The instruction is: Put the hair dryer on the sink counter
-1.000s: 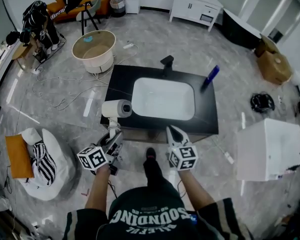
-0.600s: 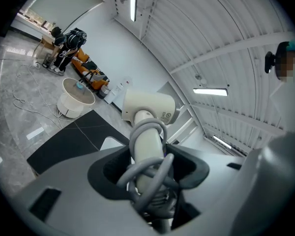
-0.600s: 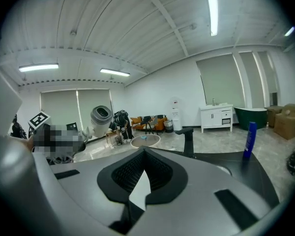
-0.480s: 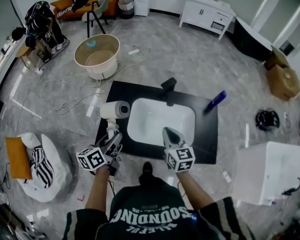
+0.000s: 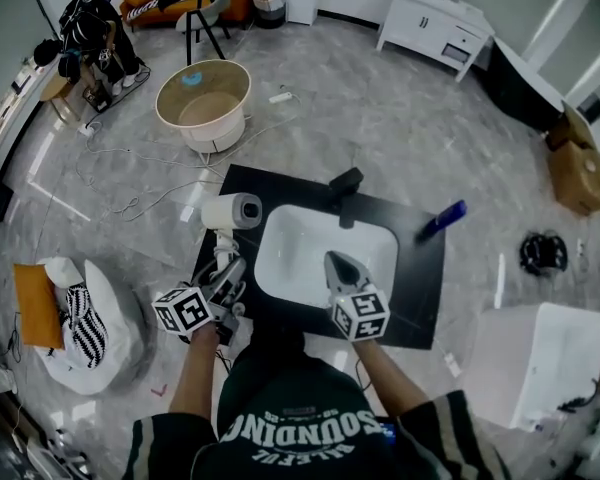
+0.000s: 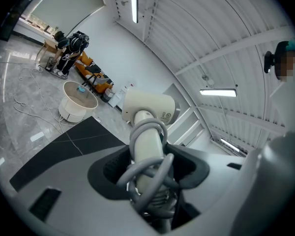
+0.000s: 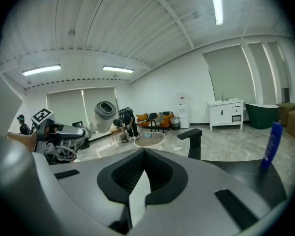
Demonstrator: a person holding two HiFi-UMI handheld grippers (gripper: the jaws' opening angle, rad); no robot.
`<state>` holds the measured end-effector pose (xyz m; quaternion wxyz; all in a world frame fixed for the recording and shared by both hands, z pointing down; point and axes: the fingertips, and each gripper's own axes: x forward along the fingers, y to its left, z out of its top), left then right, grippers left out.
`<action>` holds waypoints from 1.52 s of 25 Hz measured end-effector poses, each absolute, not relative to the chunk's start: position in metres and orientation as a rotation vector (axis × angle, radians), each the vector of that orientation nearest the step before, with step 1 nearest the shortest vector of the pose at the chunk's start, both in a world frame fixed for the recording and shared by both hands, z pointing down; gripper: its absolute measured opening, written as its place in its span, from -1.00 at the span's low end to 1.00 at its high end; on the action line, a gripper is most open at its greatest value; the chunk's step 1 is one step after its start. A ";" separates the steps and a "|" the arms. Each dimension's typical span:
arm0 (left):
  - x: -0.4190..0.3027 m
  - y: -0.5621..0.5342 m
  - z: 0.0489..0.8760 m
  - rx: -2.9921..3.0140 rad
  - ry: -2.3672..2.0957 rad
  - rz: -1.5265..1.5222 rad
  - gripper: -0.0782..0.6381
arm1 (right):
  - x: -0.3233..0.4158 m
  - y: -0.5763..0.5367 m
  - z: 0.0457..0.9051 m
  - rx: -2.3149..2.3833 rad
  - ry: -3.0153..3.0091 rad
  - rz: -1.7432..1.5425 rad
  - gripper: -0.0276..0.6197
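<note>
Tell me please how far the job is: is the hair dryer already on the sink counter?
Not yet. Done: the left gripper is shut on the hair dryer handle, with the cord wound around it. In hand: it is held upright at the left edge of the sink counter. Left: set it down and release. The right gripper is shut, empty.

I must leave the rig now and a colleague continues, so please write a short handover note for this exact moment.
Left gripper: shut on the handle of the white hair dryer; its cord is wound round the handle.
Right gripper: shut, empty, in front of the white basin.
Black sink counter: blue bottle on its right part, black faucet behind the basin.
Done: dryer held at the counter's left edge.
Left: set it on bare counter and open the jaws.
</note>
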<state>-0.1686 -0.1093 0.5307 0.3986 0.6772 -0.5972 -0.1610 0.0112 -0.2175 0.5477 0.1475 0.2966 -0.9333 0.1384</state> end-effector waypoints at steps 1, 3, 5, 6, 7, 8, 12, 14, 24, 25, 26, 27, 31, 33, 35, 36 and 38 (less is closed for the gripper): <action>-0.171 -0.112 0.531 1.714 -1.514 -0.411 -0.17 | 0.009 -0.220 0.549 0.852 -2.687 0.402 -0.91; -0.176 -0.118 0.529 1.718 -1.517 -0.415 -0.17 | 0.005 -0.224 0.550 0.850 -2.687 0.411 -0.91; -0.181 -0.122 0.527 1.725 -1.518 -0.413 -0.17 | -0.001 -0.228 0.549 0.850 -2.688 0.406 -0.91; -0.183 -0.124 0.527 1.725 -1.518 -0.412 -0.17 | -0.003 -0.230 0.548 0.851 -2.689 0.400 -0.91; -0.185 -0.125 0.528 1.724 -1.517 -0.412 -0.17 | -0.005 -0.231 0.548 0.849 -2.690 0.394 -0.91; -0.187 -0.126 0.530 1.722 -1.517 -0.411 -0.17 | -0.007 -0.232 0.548 0.845 -2.692 0.391 -0.91; -0.196 -0.124 0.542 1.694 -1.519 -0.390 -0.17 | -0.016 -0.231 0.554 0.830 -2.677 0.409 -0.91; -0.199 -0.121 0.552 1.678 -1.517 -0.367 -0.17 | -0.017 -0.231 0.560 0.837 -2.659 0.419 -0.91; -0.205 -0.103 0.618 1.571 -1.492 -0.250 -0.17 | -0.019 -0.228 0.598 0.846 -2.584 0.486 -0.91; -0.205 -0.102 0.623 1.564 -1.489 -0.238 -0.17 | -0.020 -0.228 0.601 0.848 -2.575 0.494 -0.91; -0.206 -0.101 0.629 1.557 -1.485 -0.225 -0.17 | -0.020 -0.227 0.604 0.849 -2.566 0.503 -0.91; -0.206 -0.099 0.635 1.550 -1.479 -0.211 -0.17 | -0.021 -0.226 0.608 0.847 -2.558 0.512 -0.91; -0.206 -0.095 0.657 1.522 -1.455 -0.162 -0.17 | -0.021 -0.225 0.620 0.854 -2.535 0.523 -0.91; -0.208 -0.096 0.664 1.511 -1.449 -0.146 -0.17 | -0.021 -0.228 0.622 0.872 -2.517 0.527 -0.91; -0.212 -0.099 0.670 1.504 -1.444 -0.137 -0.17 | -0.021 -0.232 0.624 0.887 -2.505 0.531 -0.91; -0.214 -0.102 0.673 1.502 -1.442 -0.132 -0.17 | -0.022 -0.234 0.625 0.892 -2.502 0.531 -0.91; -0.218 -0.107 0.680 1.501 -1.438 -0.114 -0.17 | -0.023 -0.236 0.628 0.900 -2.491 0.534 -0.91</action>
